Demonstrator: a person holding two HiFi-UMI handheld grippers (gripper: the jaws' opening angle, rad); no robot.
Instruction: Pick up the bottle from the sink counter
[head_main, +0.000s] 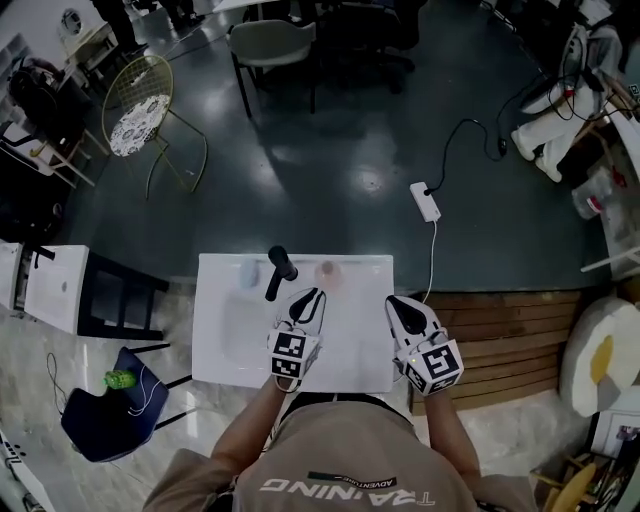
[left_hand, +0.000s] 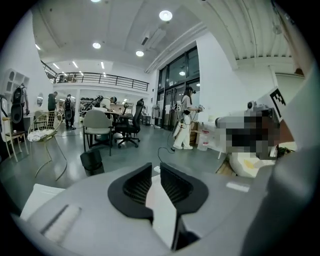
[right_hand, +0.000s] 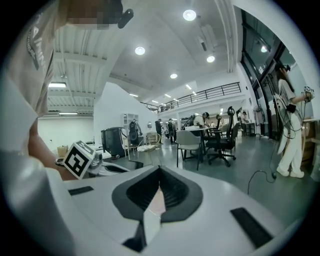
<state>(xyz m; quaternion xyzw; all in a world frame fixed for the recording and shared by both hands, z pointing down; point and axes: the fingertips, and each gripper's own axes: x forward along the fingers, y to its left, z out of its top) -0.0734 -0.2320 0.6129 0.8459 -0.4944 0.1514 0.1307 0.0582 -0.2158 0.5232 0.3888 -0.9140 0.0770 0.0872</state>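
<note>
The bottle (head_main: 327, 272) can hardly be made out tbh, just a washed-out pinkish blob at the back edge of the white worktop (head_main: 355, 345), right of the black faucet (head_main: 280, 268). The left tool (head_main: 311, 294) is held near it, cracked a sliver and empty. The right tool (head_main: 393, 301) is pinched closed.

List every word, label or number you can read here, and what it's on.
"TRAINING": on the person's shirt, upside down in the head view.
The small dark patch above it: print too small to read.
The cubes on the left gripper and right gripper: square marker patterns, no letters.
</note>
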